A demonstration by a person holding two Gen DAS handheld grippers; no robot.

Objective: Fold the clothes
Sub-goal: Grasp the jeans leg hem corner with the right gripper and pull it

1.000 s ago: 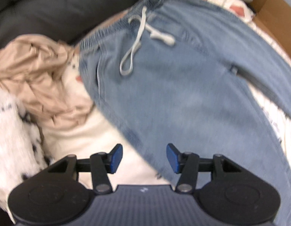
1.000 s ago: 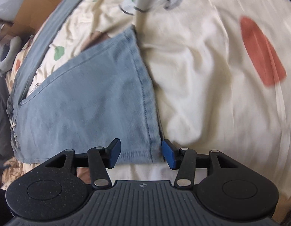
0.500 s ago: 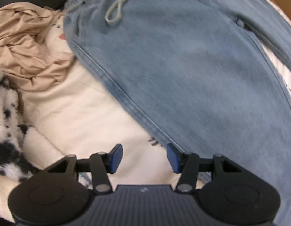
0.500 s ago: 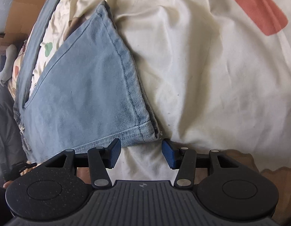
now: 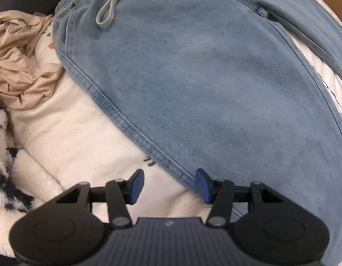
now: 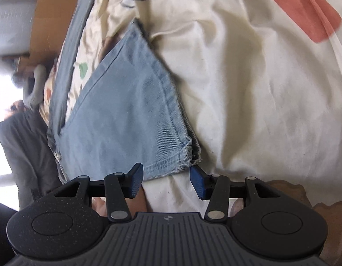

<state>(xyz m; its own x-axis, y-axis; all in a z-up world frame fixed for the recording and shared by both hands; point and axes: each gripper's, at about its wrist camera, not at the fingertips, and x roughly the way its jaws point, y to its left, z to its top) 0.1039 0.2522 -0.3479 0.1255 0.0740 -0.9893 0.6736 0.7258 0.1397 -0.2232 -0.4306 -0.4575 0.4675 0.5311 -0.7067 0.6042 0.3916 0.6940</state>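
Light blue denim trousers (image 5: 204, 73) with a white drawstring (image 5: 109, 13) lie spread on a cream sheet (image 5: 66, 133). My left gripper (image 5: 169, 186) is open and empty, low over the outer side seam of one leg; the seam runs between its blue fingers. In the right wrist view the leg's hem end (image 6: 131, 122) lies on the sheet (image 6: 259, 99). My right gripper (image 6: 166, 182) is open and empty, just short of the hem's corner (image 6: 188, 153).
A crumpled beige garment (image 5: 20, 62) and a white fleece with dark spots (image 5: 7, 168) lie left of the trousers. A cardboard box (image 6: 55, 15) and a grey cloth (image 6: 27, 155) are at the left in the right wrist view. The sheet has a red print (image 6: 303, 6).
My left gripper has moved down along the trouser leg, away from the waistband, onto the side seam. My right gripper has come closer to the hem corner. Both stay open.
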